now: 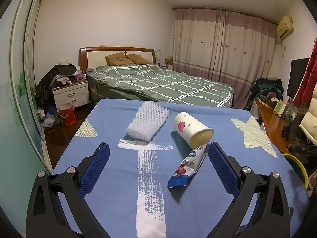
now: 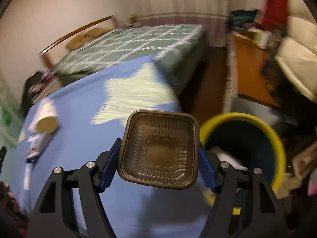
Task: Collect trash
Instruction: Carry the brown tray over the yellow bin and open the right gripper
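My right gripper is shut on a brown ribbed plastic tray, its blue pads pressing both sides, held above the table's right edge beside a yellow-rimmed blue bin. White trash lies inside the bin. On the blue cloth lie a white foam net, a tipped paper cup and a snack wrapper. My left gripper is open low over the cloth, the wrapper just inside its right finger. The cup and wrapper show blurred in the right wrist view.
The table under the blue cloth stands at the foot of a green checked bed. A nightstand and a red bucket are on the floor at left. A wooden desk runs along the right, with the bin's rim beside the table.
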`<state>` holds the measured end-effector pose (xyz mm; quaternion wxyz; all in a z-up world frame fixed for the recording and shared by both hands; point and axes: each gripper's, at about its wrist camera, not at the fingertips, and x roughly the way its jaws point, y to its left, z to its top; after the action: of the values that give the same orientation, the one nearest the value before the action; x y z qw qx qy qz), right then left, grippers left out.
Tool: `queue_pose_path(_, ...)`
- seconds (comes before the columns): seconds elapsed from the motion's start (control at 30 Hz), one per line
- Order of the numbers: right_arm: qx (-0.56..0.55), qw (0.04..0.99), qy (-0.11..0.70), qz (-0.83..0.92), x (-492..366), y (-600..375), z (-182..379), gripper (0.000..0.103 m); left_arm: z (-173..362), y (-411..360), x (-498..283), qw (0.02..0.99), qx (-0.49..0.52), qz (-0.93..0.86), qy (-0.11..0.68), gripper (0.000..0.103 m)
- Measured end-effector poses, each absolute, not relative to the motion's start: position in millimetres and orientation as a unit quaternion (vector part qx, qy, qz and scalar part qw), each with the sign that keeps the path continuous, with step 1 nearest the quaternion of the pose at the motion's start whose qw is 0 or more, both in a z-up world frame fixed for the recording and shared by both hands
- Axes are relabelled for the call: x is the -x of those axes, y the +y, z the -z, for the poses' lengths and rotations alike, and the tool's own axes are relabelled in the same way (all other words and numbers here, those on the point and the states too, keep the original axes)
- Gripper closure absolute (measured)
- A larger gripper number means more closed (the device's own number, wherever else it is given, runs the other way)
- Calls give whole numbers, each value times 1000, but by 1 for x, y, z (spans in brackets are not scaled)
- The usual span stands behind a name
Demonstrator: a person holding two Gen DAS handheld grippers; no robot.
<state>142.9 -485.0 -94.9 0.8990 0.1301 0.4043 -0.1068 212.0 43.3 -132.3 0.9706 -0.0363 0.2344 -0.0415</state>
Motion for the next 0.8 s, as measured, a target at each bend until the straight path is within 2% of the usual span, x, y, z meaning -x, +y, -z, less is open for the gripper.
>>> queue_pose_path(0.4,-171,868,419,203,-113,-575,133,33,136,38,-215,969,20,40,241,5)
queue_pose_path(0.43,-173,867,421,206,-114,-577,135,26,137,37,-216,969,19,40,242,5)
queue_pose_path(0.5,-167,863,426,215,-117,-579,138,20,137,37,-216,969,19,41,242,5)
queue_pose_path(0.67,-174,869,415,206,-122,-571,134,20,138,35,-216,969,17,46,244,5)
queue_pose_path(0.8,-168,898,381,142,-147,-530,112,19,140,30,-219,967,6,49,249,5)
